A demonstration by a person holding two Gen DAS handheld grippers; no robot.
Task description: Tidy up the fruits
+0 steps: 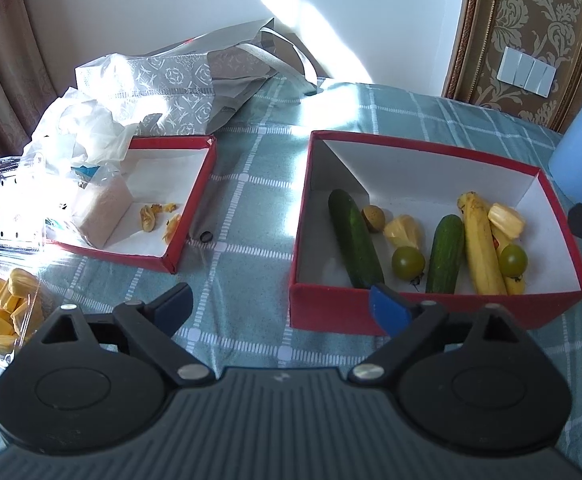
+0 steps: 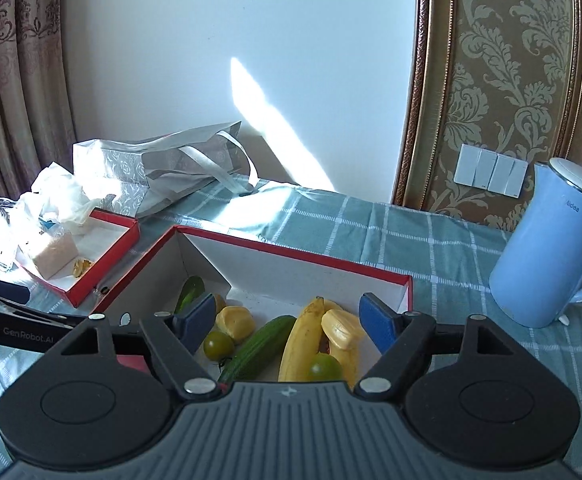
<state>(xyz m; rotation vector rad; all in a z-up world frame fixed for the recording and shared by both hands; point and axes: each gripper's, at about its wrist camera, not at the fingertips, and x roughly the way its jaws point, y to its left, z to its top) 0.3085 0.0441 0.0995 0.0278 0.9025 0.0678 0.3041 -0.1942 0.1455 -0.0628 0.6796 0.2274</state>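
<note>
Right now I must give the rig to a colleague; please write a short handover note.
Left tongs: open, empty, over the tablecloth between both boxes.
Right tongs: open, empty, at the near edge of the large red box.
In that box: two cucumbers, bananas, two green tomatoes, jackfruit pieces, a small brown fruit.
Small red box holds scraps and a wrapped block.
Left: jackfruit pods in the clear container are not yet sorted.

"Midea" reads on the blue kettle [image 2: 547, 256], up near its lid. "GenRobot.AI" shows in pale letters on the left gripper [image 2: 19, 330], entering from the side.
</note>
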